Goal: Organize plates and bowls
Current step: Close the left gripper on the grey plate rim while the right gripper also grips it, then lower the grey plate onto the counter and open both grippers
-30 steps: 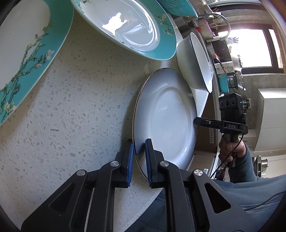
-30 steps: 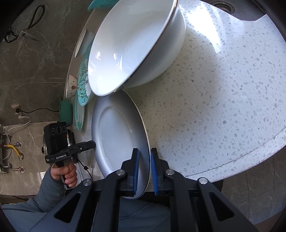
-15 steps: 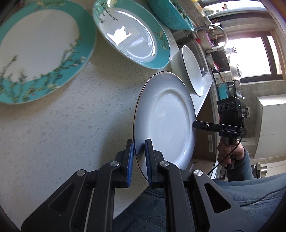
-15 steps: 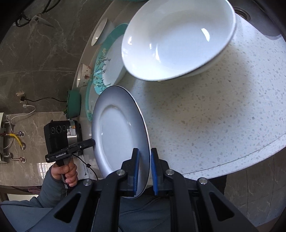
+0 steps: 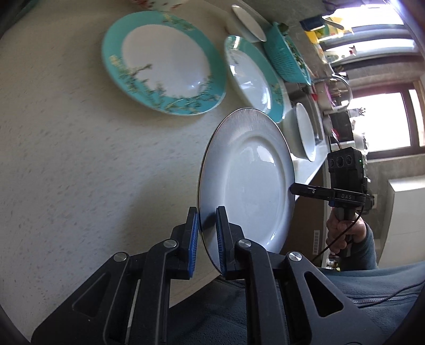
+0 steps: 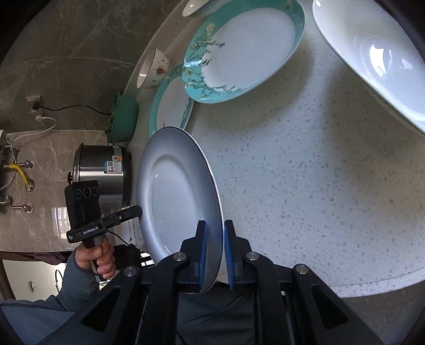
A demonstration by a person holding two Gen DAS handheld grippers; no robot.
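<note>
A white plate with a thin dark rim (image 5: 249, 180) (image 6: 175, 196) hangs tilted above the speckled counter (image 5: 79, 159), held at opposite edges. My left gripper (image 5: 207, 220) is shut on its near rim, and the right gripper (image 6: 213, 233) is shut on the opposite rim. Each gripper shows in the other's view: the right one (image 5: 294, 189) and the left one (image 6: 135, 211). Two teal floral plates (image 5: 164, 63) (image 5: 252, 77) lie on the counter beyond the white plate. A large white bowl (image 6: 372, 53) (image 5: 305, 132) sits to the right.
A small white dish (image 5: 248, 24) and a teal colander (image 5: 287, 61) stand at the back. A small patterned bowl (image 6: 151, 69), a green basket (image 6: 124, 119) and a steel rice cooker (image 6: 103, 175) are off to the left. The counter's front edge (image 6: 372, 281) runs close by.
Both grippers have carried the white plate along the counter, away from the white bowl and toward the teal plates, and a little higher. The grips have not changed.
</note>
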